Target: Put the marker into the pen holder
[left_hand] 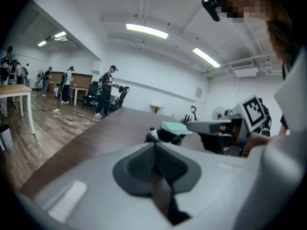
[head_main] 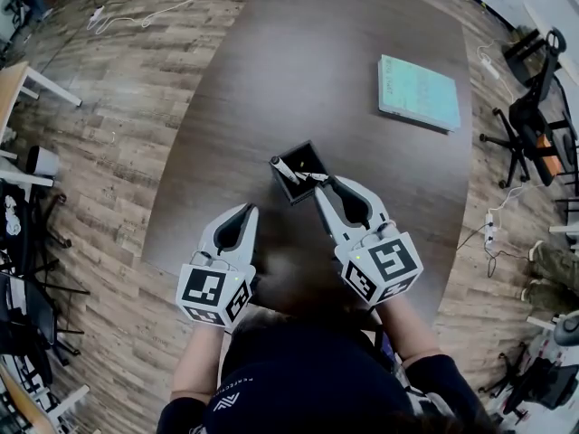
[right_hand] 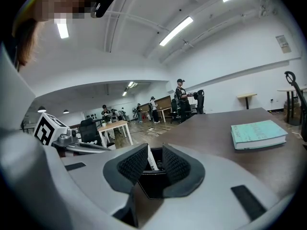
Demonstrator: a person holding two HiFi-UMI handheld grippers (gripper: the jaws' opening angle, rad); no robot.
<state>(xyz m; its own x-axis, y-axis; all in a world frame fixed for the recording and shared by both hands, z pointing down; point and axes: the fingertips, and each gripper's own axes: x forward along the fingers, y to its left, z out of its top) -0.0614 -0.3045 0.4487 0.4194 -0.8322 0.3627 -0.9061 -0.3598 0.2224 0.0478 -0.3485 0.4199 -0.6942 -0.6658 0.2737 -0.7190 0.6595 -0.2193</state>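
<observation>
A black pen holder (head_main: 306, 150) stands near the middle of the dark table (head_main: 298, 52). A white marker (head_main: 285, 169) leans inside it, its top toward the far left rim. My right gripper (head_main: 318, 181) sits at the holder's near right rim, jaws a little apart. In the right gripper view the marker (right_hand: 151, 160) shows in the gap beside the left pad, above the holder (right_hand: 152, 186), and the right gripper (right_hand: 154, 153) is open. My left gripper (head_main: 251, 210) hovers to the holder's near left, shut and empty; the left gripper (left_hand: 154, 146) faces the holder (left_hand: 165, 136).
A teal book (head_main: 418, 93) lies on the table's far right. Office chairs (head_main: 534, 107) stand right of the table, with desks and cables on the wood floor at left. Several people stand far off in the room (left_hand: 105, 92).
</observation>
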